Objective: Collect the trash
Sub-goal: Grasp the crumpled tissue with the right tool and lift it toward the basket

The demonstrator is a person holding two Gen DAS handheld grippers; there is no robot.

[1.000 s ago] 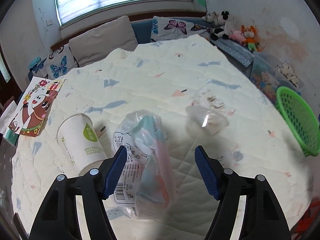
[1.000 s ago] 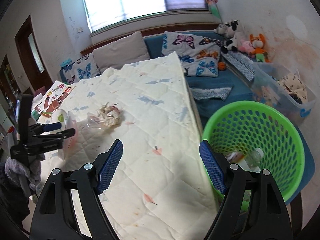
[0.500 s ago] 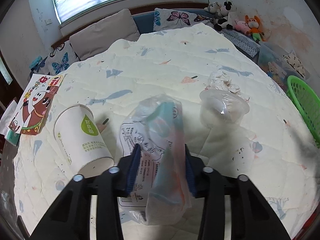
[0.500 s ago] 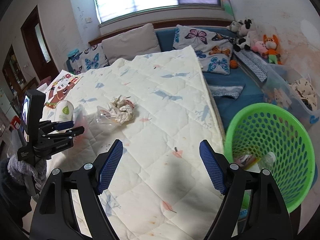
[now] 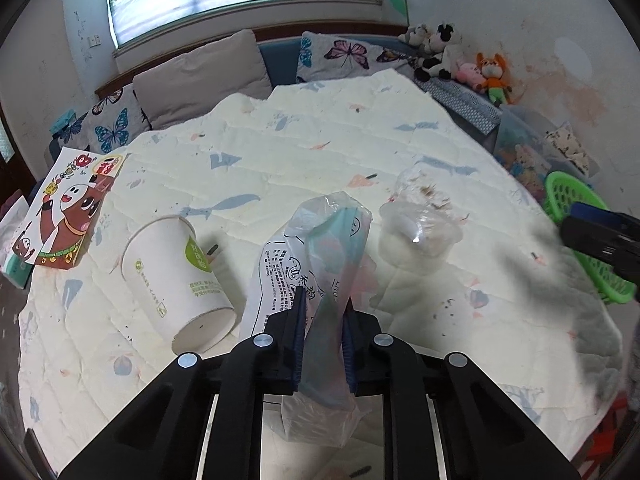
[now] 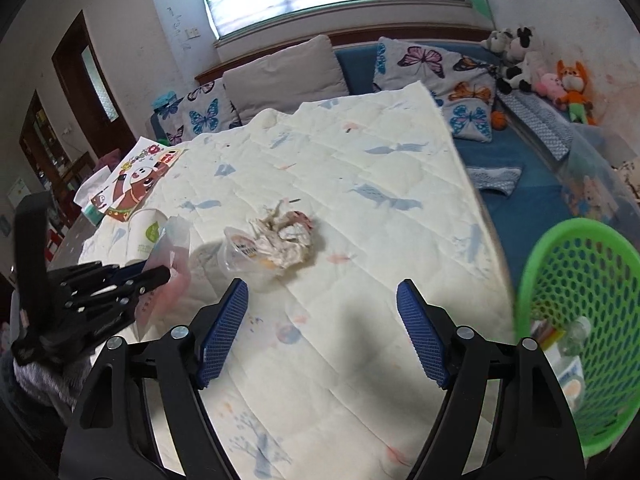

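Note:
My left gripper (image 5: 322,316) is shut on a clear plastic bag (image 5: 316,248) with printed text, held just above the quilt. A white paper cup (image 5: 176,276) lies on its side to its left. A clear plastic cup (image 5: 418,228) with crumpled paper lies to the right. In the right wrist view my right gripper (image 6: 322,320) is open and empty over the quilt, short of the plastic cup (image 6: 244,258) and crumpled paper (image 6: 286,232). The left gripper (image 6: 120,284) with the bag (image 6: 170,268) shows at the left there. The green basket (image 6: 576,304) holds some trash at the right.
The quilt (image 5: 320,148) covers a table. A cartoon picture book (image 5: 68,208) lies at its left edge. Pillows, a blue sofa (image 6: 520,176) and soft toys (image 5: 476,64) lie beyond. The basket (image 5: 580,224) stands off the quilt's right edge.
My left gripper closed on the plastic bag and lifted it slightly. My right gripper moved left from the basket toward the plastic cup and crumpled paper.

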